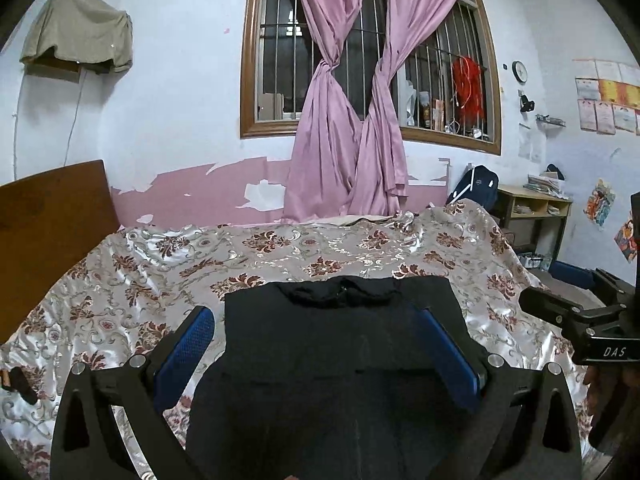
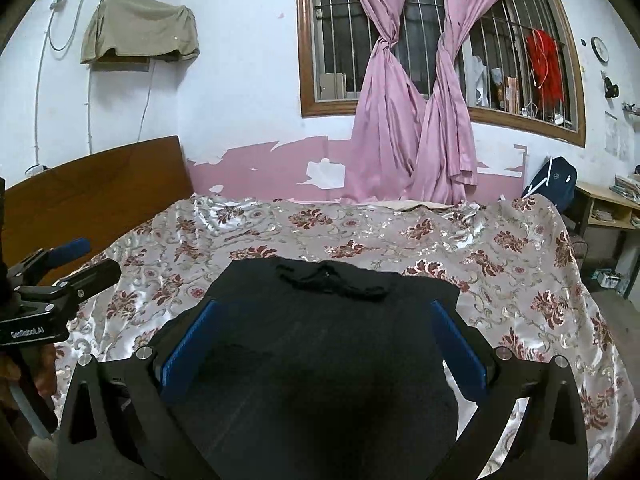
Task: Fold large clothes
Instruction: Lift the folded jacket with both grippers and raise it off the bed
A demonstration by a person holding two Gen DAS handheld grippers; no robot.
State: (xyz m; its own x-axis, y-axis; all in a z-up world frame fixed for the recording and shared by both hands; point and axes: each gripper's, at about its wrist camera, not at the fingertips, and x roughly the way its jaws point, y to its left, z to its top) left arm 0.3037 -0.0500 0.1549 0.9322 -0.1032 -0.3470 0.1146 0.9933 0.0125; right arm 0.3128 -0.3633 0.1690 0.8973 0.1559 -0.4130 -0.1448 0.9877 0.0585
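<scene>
Garment: a black top (image 1: 340,340) lies flat on the bed (image 1: 120,280), collar (image 1: 340,294) toward the window, on a flowered satin cover (image 2: 520,280). I take it as partly folded, since its sides run straight and no sleeves stick out, but the black hides the layers.

Handling: I judge it soft and limp, light for its size, with no stiffness to hold a fold by itself. The satin cover looks slick, so I expect the top to slide if I drag it rather than lift it.

Where to grip: I would pinch the near hem at its two corners, one claw each, and carry it up toward the collar. The near edge is below both views, so I cannot tell exactly where it lies.

Left claw (image 1: 320,344): spread wide, blue pads (image 1: 188,352) well apart. It hangs over the left half of the top; one finger sits over the cover beside the left edge, the other over the cloth. Nothing is between the pads. Whether the tips touch the cloth I cannot tell.

Right claw (image 2: 324,340): also spread wide and holding nothing, blue pads (image 2: 188,344) over the top near each side edge. Contact with the cloth is not clear here either.

Spacing: the two claws are side by side, each seen at the edge of the other's view.

Risk: a one-layer pinch would pull the fold apart.
</scene>
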